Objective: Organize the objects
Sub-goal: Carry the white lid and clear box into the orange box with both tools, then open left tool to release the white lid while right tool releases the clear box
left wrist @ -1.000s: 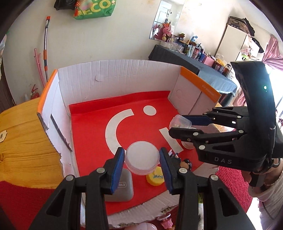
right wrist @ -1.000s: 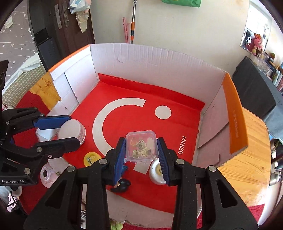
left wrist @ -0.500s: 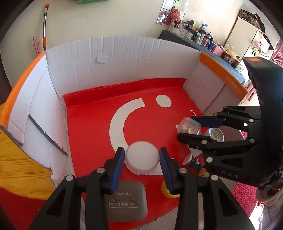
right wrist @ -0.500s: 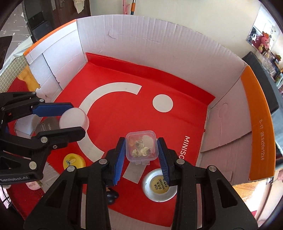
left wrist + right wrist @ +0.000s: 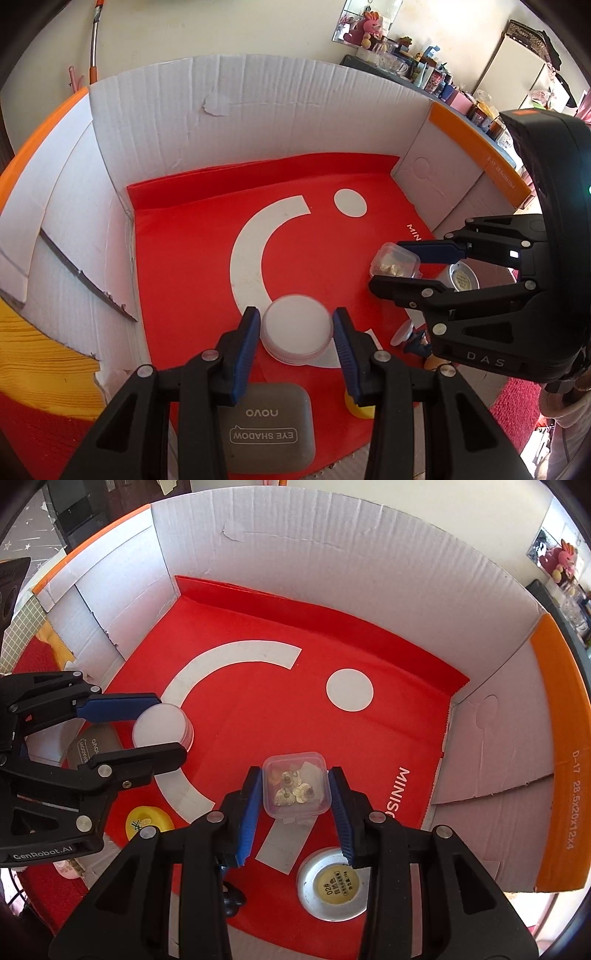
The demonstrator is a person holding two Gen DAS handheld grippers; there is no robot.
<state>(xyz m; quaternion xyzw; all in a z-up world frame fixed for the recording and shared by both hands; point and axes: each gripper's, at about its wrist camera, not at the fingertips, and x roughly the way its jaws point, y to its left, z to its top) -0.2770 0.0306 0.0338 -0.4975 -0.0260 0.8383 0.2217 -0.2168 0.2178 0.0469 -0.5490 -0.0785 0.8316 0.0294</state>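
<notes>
I've lowered both loads into the box [image 5: 258, 110] (nearly placed): left gripper [image 5: 295, 332] clamps the white jar [image 5: 295, 328], right gripper [image 5: 293, 794] the clear case [image 5: 295, 784].

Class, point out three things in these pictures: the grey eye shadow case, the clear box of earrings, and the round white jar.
Grey eye shadow case [image 5: 271, 428], left wrist view, on its lid.
Clear box of earrings [image 5: 295, 784], right wrist view, on its lid.
Round white jar [image 5: 295, 326], left wrist view, on its top.

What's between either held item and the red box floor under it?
Nothing visible. The left tongs hold the round white jar over bare red floor; the grey eye shadow case lies nearer the camera. The right tongs hold the clear square box; the silver compact sits nearer, off to the side.
</notes>
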